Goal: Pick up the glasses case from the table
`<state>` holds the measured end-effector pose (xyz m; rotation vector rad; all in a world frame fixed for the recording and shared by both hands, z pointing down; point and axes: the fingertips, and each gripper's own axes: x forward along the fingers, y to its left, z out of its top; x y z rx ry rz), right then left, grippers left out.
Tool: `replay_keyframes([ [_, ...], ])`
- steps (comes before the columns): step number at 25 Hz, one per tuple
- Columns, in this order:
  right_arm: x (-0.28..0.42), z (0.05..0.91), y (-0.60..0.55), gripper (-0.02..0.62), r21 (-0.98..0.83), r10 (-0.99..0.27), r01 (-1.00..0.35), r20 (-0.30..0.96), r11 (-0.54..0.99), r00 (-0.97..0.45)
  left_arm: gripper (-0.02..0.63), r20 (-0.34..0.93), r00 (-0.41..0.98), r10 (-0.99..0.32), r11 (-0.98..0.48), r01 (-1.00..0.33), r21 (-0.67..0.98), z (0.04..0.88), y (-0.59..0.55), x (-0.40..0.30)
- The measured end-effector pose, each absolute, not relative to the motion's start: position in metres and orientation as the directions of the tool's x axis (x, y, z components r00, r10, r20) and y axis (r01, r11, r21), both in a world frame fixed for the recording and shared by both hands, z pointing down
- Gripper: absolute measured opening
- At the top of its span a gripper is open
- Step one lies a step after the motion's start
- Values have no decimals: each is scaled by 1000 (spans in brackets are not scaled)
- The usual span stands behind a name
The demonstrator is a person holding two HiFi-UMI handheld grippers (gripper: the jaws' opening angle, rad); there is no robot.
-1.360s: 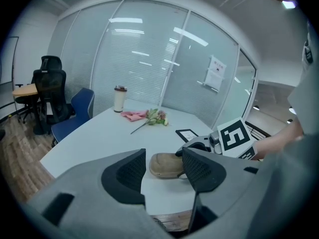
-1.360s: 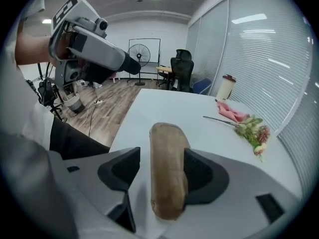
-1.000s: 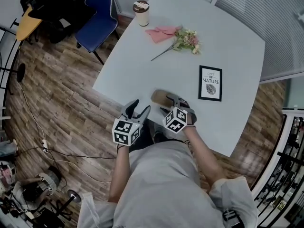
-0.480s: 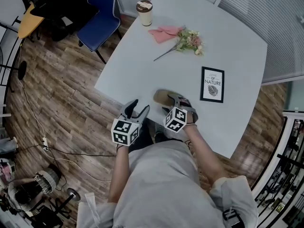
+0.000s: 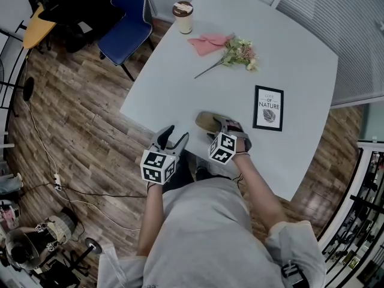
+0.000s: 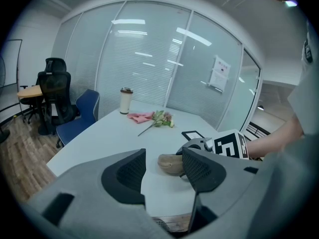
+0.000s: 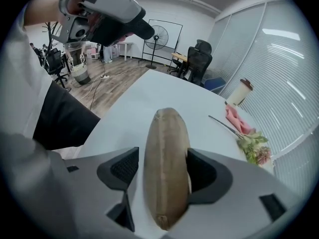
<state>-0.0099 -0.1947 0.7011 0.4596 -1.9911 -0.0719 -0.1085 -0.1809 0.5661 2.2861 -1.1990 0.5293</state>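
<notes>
The tan, oval glasses case (image 5: 206,120) lies on the white table (image 5: 174,83) near its front edge. My right gripper (image 5: 222,125) points steeply down over it, jaws wide. In the right gripper view the case (image 7: 165,153) lies lengthwise between the two pads. A gap shows at the left pad (image 7: 124,167), and the case hides part of the right pad. My left gripper (image 5: 173,137) hovers just off the table's edge, open and empty. In the left gripper view its jaws (image 6: 162,169) frame the case (image 6: 169,164) and the right gripper (image 6: 198,146) beyond.
A lidded paper cup (image 5: 183,16) stands at the far edge, with a pink napkin (image 5: 209,42) and a small bunch of flowers (image 5: 240,51) near it. A framed print (image 5: 268,107) lies right of the case. A blue chair (image 5: 126,23) stands off the far left corner.
The right gripper has rolled slightly and shifted a little right around the case. The left gripper and the case have stayed where they were.
</notes>
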Motion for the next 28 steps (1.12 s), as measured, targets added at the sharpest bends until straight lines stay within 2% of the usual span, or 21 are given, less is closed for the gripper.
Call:
replay_keyframes([
  [28,-3,712,-217,281,277,-383,-325,862,904,-332,221,530,524,-667,-478,-846,235,556,-180,-123],
])
